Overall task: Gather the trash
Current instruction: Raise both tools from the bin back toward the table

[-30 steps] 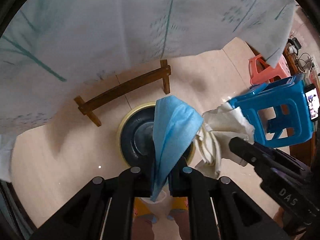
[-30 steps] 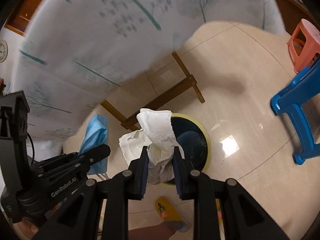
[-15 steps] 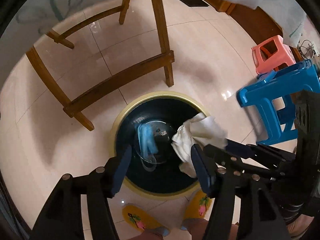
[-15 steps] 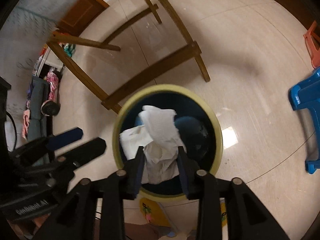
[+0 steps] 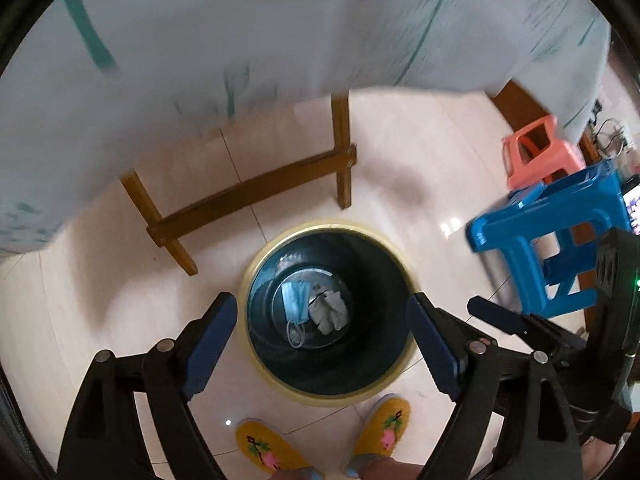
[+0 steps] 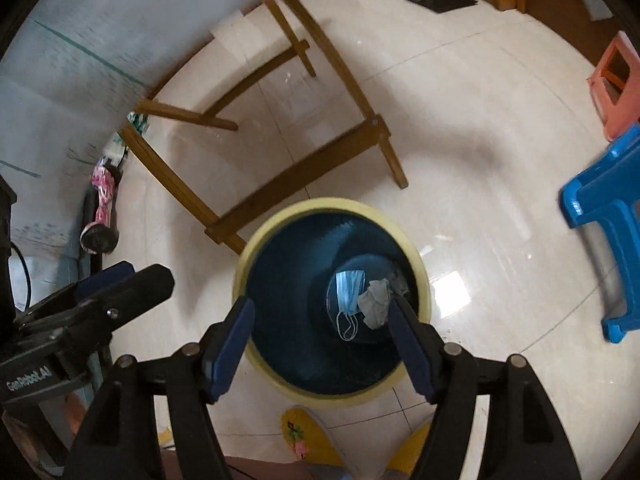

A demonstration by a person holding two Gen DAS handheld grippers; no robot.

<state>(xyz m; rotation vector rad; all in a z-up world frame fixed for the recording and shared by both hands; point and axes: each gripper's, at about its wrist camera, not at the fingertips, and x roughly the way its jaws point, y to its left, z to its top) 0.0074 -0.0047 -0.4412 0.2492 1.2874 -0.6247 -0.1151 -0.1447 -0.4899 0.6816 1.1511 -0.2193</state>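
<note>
A dark blue bin with a yellow rim (image 5: 256,264) (image 6: 256,248) stands on the tiled floor below both grippers. At its bottom lie a blue face mask (image 5: 295,301) (image 6: 350,287) and a crumpled white tissue (image 5: 331,312) (image 6: 375,304), side by side. My left gripper (image 5: 322,334) hangs over the bin, its jaws opening wide with nothing between them. My right gripper (image 6: 320,334) hovers over the bin too, jaws opening and empty. The right gripper's fingers (image 5: 504,318) show at the right edge of the left wrist view.
Wooden table legs with a cross bar (image 5: 248,196) (image 6: 296,172) stand just behind the bin, under a pale tablecloth (image 5: 280,32). A blue stool (image 5: 552,240) and a pink stool (image 5: 536,152) are at the right. A person's yellow slippers (image 5: 268,448) are close to the bin's near side.
Both grippers sank toward the bin and opened. The mask left the left gripper and the tissue left the right one; both now lie at the bin's bottom.
</note>
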